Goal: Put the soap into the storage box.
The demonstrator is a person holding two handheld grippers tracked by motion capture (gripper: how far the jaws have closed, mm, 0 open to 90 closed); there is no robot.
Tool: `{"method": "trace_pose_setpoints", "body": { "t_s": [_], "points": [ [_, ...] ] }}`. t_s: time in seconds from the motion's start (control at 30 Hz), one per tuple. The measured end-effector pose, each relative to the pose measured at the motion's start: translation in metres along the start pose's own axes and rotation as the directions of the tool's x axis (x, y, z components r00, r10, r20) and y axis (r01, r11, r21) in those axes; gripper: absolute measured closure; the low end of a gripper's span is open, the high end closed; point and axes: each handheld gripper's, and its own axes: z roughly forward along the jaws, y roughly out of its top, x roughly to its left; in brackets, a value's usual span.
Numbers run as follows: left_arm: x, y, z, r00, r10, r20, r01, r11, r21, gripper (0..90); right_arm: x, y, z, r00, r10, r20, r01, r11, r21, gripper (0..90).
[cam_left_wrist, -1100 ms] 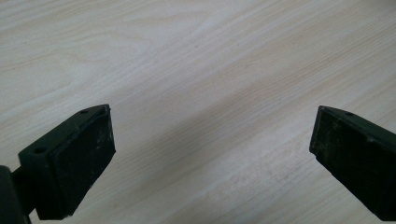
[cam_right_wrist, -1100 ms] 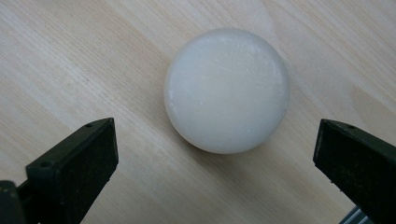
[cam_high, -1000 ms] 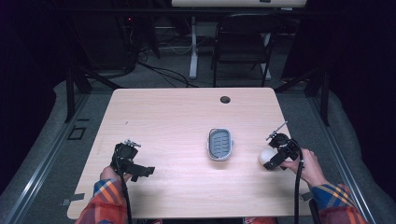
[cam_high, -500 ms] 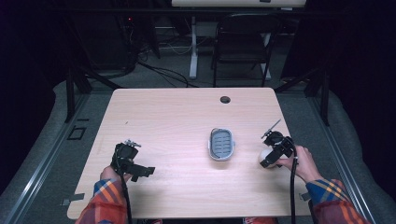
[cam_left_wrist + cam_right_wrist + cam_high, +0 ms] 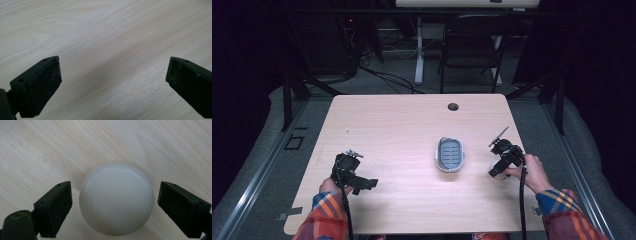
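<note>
Near the right edge of the table (image 5: 377, 125), the white ball (image 5: 116, 198) lies between the pads of the right gripper (image 5: 115, 206). Its jaws have just been closing but do not touch yet. An off-center squeeze could let the smooth ball roll away. The left gripper (image 5: 113, 82) is wide open and holds nothing.

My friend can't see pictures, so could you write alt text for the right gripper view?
A smooth white rounded object lies on a pale wooden table, between the right claw's two black pads, with a narrow gap on each side. The jaws have just been closing.
</note>
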Motion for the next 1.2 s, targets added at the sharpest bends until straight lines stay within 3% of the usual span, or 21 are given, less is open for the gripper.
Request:
{"method": "trace_pose_setpoints", "body": {
  "t_s": [0.1, 0.13, 0.23, 0.3, 0.33, 0.37, 0.4, 0.5, 0.57, 0.63, 0.73, 0.77, 0.87, 0.93, 1.07, 1.1, 1.2],
  "points": [
    [0.0, 0.0, 0.0, 1.0, -0.001, -0.001, 0.001, 1.0, 0.0, 0.1, -0.002, 0.002, -0.002, 0.9993, -0.036, 0.006, 0.035, 0.998, 0.047, 13.8],
    [0.0, 0.0, 0.0, 1.0, 0.0, -0.001, 0.0, 1.0, 0.0, 0.1, 0.0, 0.001, 0.001, 1.0, -0.004, 0.0, 0.004, 1.0, 0.01, 14.2],
    [0.0, 0.0, 0.0, 1.0, -0.001, -0.001, 0.001, 1.0, 0.0, 0.1, 0.0, 0.001, 0.004, 0.9999, 0.012, -0.006, -0.012, 1.0, 0.002, 14.5],
    [-0.001, 0.0, 0.0, 1.0, 0.0, -0.002, 0.0, 1.0, 0.001, 0.1, 0.0, 0.002, 0.004, 1.0, -0.005, -0.001, 0.005, 1.0, 0.026, 15.7],
    [-0.001, 0.0, 0.0, 1.0, 0.0, -0.002, 0.0, 1.0, 0.002, 0.1, -0.002, 0.004, 0.002, 0.9993, -0.035, 0.007, 0.035, 0.997, 0.069, 17.4],
    [-0.001, 0.0, 0.001, 1.0, 0.0, -0.002, 0.0, 1.0, 0.002, 0.1, 0.0, 0.002, 0.005, 1.0, -0.007, 0.005, 0.007, 1.0, 0.03, 19.0],
    [-0.001, 0.0, 0.001, 1.0, 0.0, -0.002, 0.0, 1.0, 0.002, 0.1, 0.0, 0.002, 0.005, 1.0, -0.007, 0.005, 0.007, 1.0, 0.03, 19.0],
    [-0.001, 0.0, 0.001, 1.0, 0.002, -0.002, -0.002, 1.0, 0.004, 0.1, 0.0, 0.003, 0.006, 0.9997, -0.025, 0.008, 0.025, 0.997, 0.069, 21.8],
    [0.0, 0.0, 0.001, 1.0, 0.002, -0.002, -0.002, 1.0, 0.004, 0.1, 0.001, 0.003, 0.008, 0.9998, -0.013, 0.012, 0.012, 0.998, 0.054, 22.0],
    [-0.001, 0.0, 0.001, 1.0, 0.003, -0.002, -0.003, 1.0, 0.003, 0.1, -0.001, 0.005, 0.005, 0.9989, -0.044, 0.015, 0.042, 0.995, 0.093, 22.6],
    [-0.001, 0.0, 0.001, 1.0, 0.002, -0.003, -0.002, 1.0, 0.004, 0.1, -0.001, 0.005, 0.006, 0.999, -0.041, 0.021, 0.039, 0.995, 0.092, 23.4],
    [-0.001, 0.0, 0.001, 1.0, 0.002, -0.003, -0.002, 1.0, 0.003, 0.1, 0.001, 0.003, 0.009, 0.9998, -0.01, 0.014, 0.01, 0.998, 0.056, 23.5],
    [-0.001, 0.0, 0.001, 1.0, 0.003, -0.003, -0.003, 1.0, 0.005, 0.1, 0.0, 0.004, 0.008, 0.9997, -0.019, 0.014, 0.018, 0.997, 0.078, 23.6],
    [-0.001, 0.0, 0.001, 1.0, 0.001, -0.001, -0.001, 1.0, 0.006, 0.1, 0.001, 0.004, 0.009, 0.9998, 0.0, 0.018, -0.001, 0.998, 0.061, 23.8],
    [-0.001, 0.0, 0.001, 1.0, 0.005, -0.002, -0.005, 1.0, 0.007, 0.1, 0.001, 0.004, 0.009, 0.9997, -0.004, 0.023, 0.002, 0.998, 0.07, 23.9],
    [-0.001, 0.0, 0.001, 1.0, 0.003, -0.001, -0.003, 1.0, 0.007, 0.1, -0.001, 0.005, 0.006, 0.999, -0.033, 0.03, 0.029, 0.994, 0.109, 24.0],
    [-0.001, 0.0, 0.001, 1.0, 0.003, -0.001, -0.003, 1.0, 0.008, 0.1, 0.0, 0.004, 0.006, 0.9989, -0.027, 0.037, 0.024, 0.996, 0.089, 24.1]
  ]
}}
